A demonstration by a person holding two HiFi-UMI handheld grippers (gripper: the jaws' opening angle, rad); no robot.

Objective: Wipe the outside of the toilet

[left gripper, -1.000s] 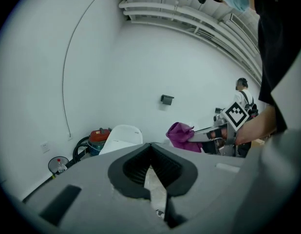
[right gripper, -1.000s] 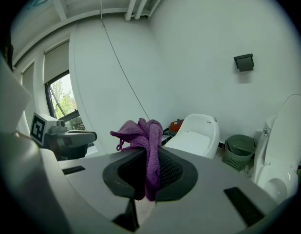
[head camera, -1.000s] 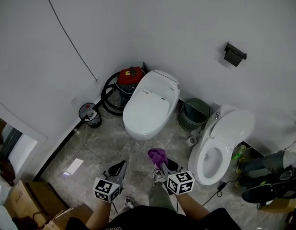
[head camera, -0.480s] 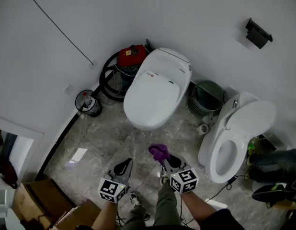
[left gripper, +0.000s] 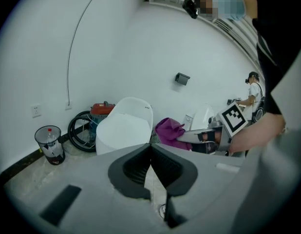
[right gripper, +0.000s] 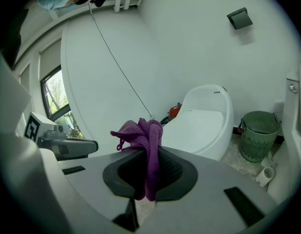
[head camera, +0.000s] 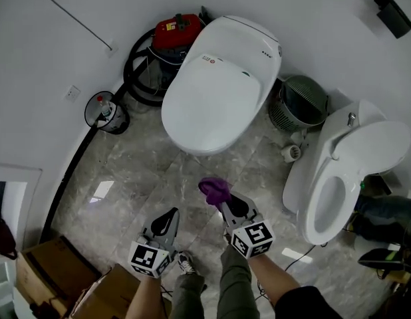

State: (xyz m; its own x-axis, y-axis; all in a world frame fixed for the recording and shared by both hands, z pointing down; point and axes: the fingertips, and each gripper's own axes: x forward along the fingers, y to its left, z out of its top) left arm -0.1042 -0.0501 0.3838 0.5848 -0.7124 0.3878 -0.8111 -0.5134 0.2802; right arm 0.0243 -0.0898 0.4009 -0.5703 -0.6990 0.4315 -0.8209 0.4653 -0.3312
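Note:
A white toilet (head camera: 219, 92) with its lid down stands against the wall, also in the left gripper view as the toilet (left gripper: 122, 128) and in the right gripper view as the toilet (right gripper: 204, 123). My right gripper (head camera: 223, 203) is shut on a purple cloth (head camera: 215, 190), held above the floor in front of the bowl; the cloth (right gripper: 143, 140) bunches up between the jaws. My left gripper (head camera: 169, 221) hangs to its left, shut and empty, with its jaws (left gripper: 150, 150) meeting at the tip.
A second toilet (head camera: 348, 171) with its seat open stands at the right. A green basket (head camera: 305, 102) sits between the two. A red vacuum (head camera: 175, 32) with black hose is behind the left one, and a small bin (head camera: 106, 115) stands by the wall. Cardboard boxes (head camera: 39, 271) lie at bottom left.
The view has moved closer to the closed toilet, which now looks larger and higher in frame. Both grippers keep their hold and relative places.

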